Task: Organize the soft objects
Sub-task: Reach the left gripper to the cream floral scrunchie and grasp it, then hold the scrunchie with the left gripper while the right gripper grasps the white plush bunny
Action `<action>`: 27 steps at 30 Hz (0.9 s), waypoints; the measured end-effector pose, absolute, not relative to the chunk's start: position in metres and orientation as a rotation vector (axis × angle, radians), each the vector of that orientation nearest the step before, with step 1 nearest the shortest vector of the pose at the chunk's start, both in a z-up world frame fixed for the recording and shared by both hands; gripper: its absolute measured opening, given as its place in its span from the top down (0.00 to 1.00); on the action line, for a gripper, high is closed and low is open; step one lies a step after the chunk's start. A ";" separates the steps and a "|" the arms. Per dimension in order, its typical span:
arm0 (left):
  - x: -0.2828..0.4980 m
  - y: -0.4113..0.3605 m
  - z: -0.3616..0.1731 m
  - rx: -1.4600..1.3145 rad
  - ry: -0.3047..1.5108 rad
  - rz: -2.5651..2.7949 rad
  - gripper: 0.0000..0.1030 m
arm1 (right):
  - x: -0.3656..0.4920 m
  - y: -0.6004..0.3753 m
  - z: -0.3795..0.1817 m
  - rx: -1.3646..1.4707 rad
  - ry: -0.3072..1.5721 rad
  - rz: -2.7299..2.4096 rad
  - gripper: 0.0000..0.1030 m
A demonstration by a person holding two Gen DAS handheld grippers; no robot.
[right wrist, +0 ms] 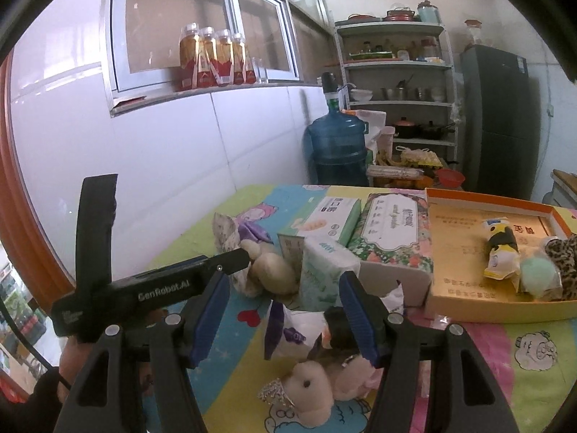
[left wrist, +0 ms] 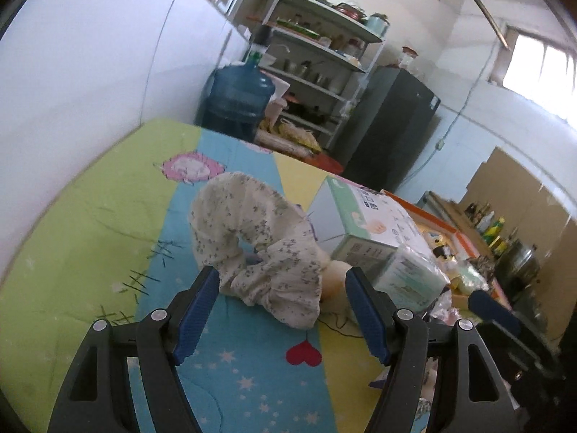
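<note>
In the left wrist view a floral fabric scrunchie (left wrist: 252,245) lies on the colourful mat (left wrist: 108,216), just ahead of my open, empty left gripper (left wrist: 281,281). A beige plush (left wrist: 333,281) rests behind it. In the right wrist view my right gripper (right wrist: 285,288) is open and empty above a small beige plush bear (right wrist: 310,393) and a white and purple packet (right wrist: 288,332). The left gripper's body (right wrist: 162,288) reaches toward another beige plush (right wrist: 270,270). An orange-rimmed box (right wrist: 465,245) at the right holds a leopard scrunchie (right wrist: 562,256), a green puff (right wrist: 539,274) and a small doll (right wrist: 501,249).
Tissue packs and boxes (right wrist: 360,231) stand mid-mat, between the plush toys and the orange box. A blue water jug (right wrist: 335,144), a shelf rack (right wrist: 396,86) and a dark fridge (right wrist: 501,115) stand beyond the mat. A white wall runs along the left.
</note>
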State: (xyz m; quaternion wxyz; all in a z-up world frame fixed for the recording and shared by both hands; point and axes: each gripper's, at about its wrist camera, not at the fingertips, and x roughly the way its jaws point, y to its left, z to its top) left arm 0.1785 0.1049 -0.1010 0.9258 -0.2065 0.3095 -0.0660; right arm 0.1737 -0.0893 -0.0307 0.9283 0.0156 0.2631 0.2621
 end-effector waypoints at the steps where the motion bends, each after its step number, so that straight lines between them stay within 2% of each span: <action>1: 0.179 0.107 -0.104 -0.448 0.638 -0.146 0.32 | 0.175 -0.088 -0.032 0.027 0.541 0.541 0.39; 4: 0.181 0.113 -0.112 -0.508 0.650 -0.184 0.53 | 0.179 -0.083 -0.034 0.020 0.550 0.553 0.39; 6: 0.182 0.117 -0.115 -0.537 0.644 -0.212 0.73 | 0.182 -0.080 -0.035 0.019 0.555 0.564 0.39; 9: 0.185 0.116 -0.114 -0.534 0.643 -0.236 0.84 | 0.186 -0.073 -0.036 0.018 0.564 0.581 0.39; 14: 0.181 0.118 -0.107 -0.497 0.620 -0.236 0.89 | 0.195 -0.060 -0.038 0.011 0.590 0.611 0.39; 21: 0.151 0.132 -0.079 -0.416 0.500 -0.145 0.89 | 0.219 -0.030 -0.036 -0.049 0.650 0.634 0.39; 27: 0.138 0.153 -0.075 -0.401 0.468 -0.077 0.89 | 0.236 -0.002 -0.050 -0.114 0.749 0.644 0.39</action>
